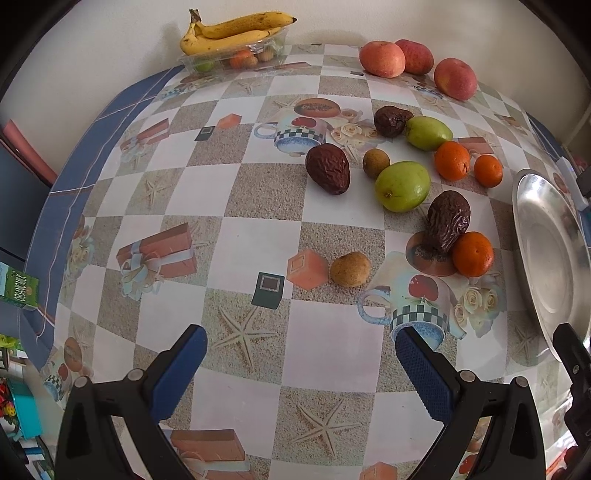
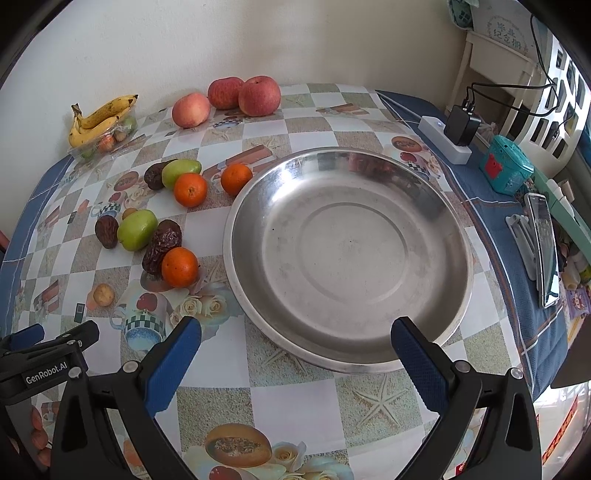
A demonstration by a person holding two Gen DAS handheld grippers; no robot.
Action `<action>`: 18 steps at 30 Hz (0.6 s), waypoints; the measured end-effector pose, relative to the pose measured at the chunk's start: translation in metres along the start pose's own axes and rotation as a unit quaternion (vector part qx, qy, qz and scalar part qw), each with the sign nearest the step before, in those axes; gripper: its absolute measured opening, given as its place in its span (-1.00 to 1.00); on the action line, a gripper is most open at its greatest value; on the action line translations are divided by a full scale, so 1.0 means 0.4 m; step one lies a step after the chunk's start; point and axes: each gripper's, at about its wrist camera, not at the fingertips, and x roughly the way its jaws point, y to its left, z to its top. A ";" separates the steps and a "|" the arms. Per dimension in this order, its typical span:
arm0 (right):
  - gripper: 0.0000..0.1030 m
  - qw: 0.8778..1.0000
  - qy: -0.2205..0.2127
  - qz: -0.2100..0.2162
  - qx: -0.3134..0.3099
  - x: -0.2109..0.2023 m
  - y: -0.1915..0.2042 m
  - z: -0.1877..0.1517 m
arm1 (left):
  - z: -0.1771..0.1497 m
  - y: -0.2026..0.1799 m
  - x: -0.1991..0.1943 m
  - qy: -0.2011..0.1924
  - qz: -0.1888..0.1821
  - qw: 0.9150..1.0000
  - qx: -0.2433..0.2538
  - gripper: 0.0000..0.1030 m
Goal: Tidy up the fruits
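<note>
Loose fruit lies on the patterned tablecloth: three apples at the back, wrinkled dark dates, green fruits, small oranges and a small brown longan. An empty steel plate sits to their right, its rim showing in the left wrist view. My left gripper is open above the cloth, short of the longan. My right gripper is open at the plate's near rim. Nothing is held.
Bananas rest on a clear plastic tray of small fruit at the back left by the wall. On the right edge lie a power strip with charger, a teal toy box and a phone.
</note>
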 end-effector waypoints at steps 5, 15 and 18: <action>0.99 1.000 0.001 -0.001 -0.001 0.003 0.001 -0.002 | 0.000 0.001 0.001 0.001 0.000 1.000 -0.001 1.00; 0.99 1.000 0.003 -0.002 -0.002 0.007 0.003 -0.003 | 0.000 0.002 0.001 0.001 0.000 1.000 -0.001 1.00; 0.99 1.000 0.003 -0.002 -0.002 0.007 0.003 -0.002 | 0.000 0.002 0.001 0.001 0.000 1.000 -0.001 1.00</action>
